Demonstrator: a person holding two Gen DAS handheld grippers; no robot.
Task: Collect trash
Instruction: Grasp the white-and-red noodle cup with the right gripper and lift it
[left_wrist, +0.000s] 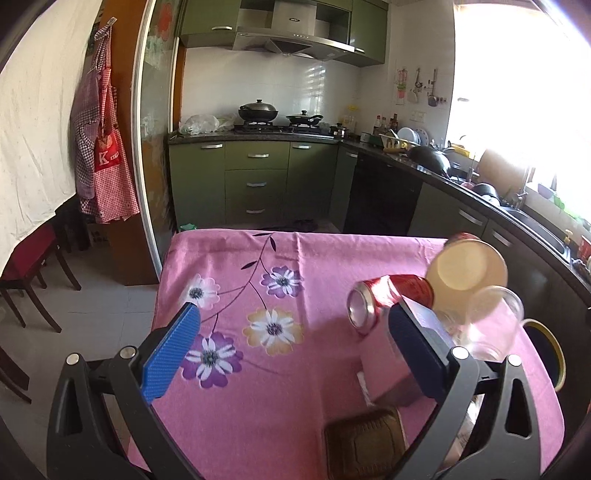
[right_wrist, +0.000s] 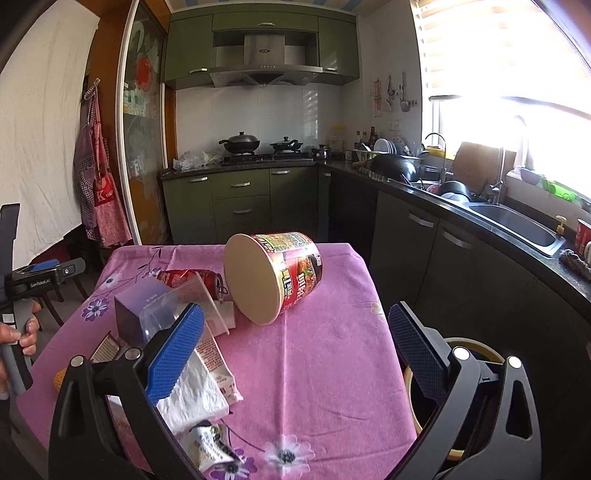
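- Both pairs of my fingers are spread wide with nothing between them: my left gripper (left_wrist: 293, 345) hangs over bare pink tablecloth (left_wrist: 295, 258), and my right gripper (right_wrist: 295, 354) hangs over the cloth with its right finger past the table's right edge.
- Ahead of my right gripper, between the lines of its two fingers, the instant noodle cup (right_wrist: 273, 275) lies on its side, its plain round base turned toward me and its printed red wall pointing away.
- Just left of that cup, a red soda can (right_wrist: 184, 278) lies on its side, its pull-tab end next to the cup's base.
- Nearer my right gripper's left finger sit a purple box (right_wrist: 136, 306) and a clear plastic cup (right_wrist: 173, 314) tipped over against it; I think the cup touches the box, though the clear plastic is hard to read.
- Under and behind that same left finger lie a white crumpled wrapper (right_wrist: 195, 395), a pinkish carton (right_wrist: 218, 365) and a printed sachet (right_wrist: 210, 446) at the near edge.
- From my left gripper, the can, the box and the noodle cup crowd around its right finger, with a brown tray (left_wrist: 364, 443) lying below that finger.
- Beyond my right gripper's right finger, off the table edge, a dark bin with a yellow rim (right_wrist: 476, 345) stands below.
- Off to the far left of my right gripper, a hand (right_wrist: 26, 332) grips the handle of the other tool.
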